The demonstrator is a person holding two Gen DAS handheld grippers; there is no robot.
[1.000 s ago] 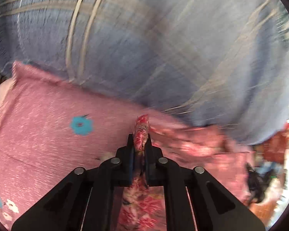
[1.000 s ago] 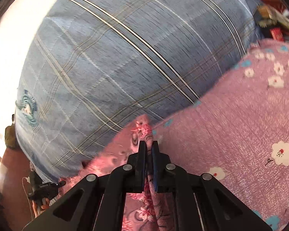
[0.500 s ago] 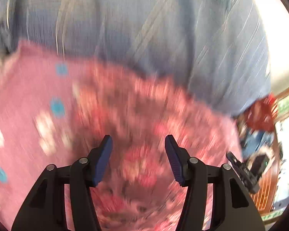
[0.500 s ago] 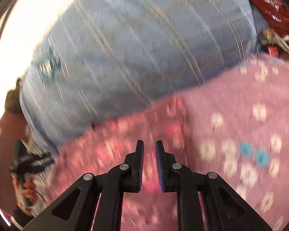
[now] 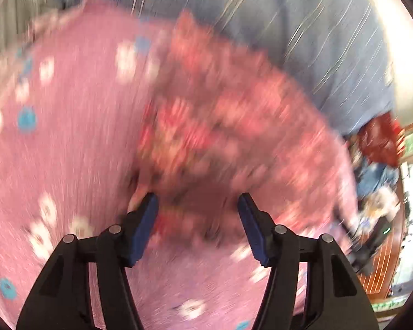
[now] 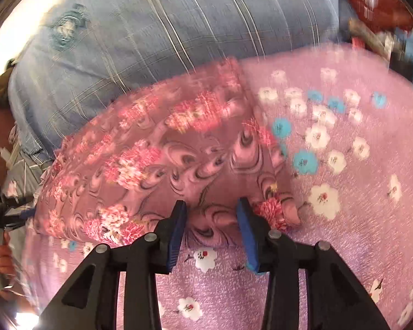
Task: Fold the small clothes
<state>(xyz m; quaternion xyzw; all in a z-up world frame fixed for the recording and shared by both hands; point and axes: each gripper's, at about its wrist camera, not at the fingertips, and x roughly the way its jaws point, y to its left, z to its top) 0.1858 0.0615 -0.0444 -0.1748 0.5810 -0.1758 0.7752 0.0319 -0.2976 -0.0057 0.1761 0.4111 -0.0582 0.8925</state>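
A small pink floral garment (image 6: 162, 162) lies folded flat on a pink flowered blanket (image 6: 344, 192). In the left wrist view it shows blurred (image 5: 220, 126). My right gripper (image 6: 210, 206) is open and empty, its blue pads just above the garment's near edge. My left gripper (image 5: 197, 200) is open wide and empty, over the garment's near side. The left gripper, held in a hand, also shows at the left edge of the right wrist view (image 6: 0, 206).
A large blue plaid pillow (image 6: 179, 27) lies behind the garment. Red and blue clutter (image 5: 380, 148) sits past the blanket's right edge, with wooden floor (image 5: 382, 269) below it. More clutter (image 6: 380, 33) sits at the far right in the right wrist view.
Both grippers let go of the garment and opened; they pulled back and up. The garment now lies flat on the blanket.
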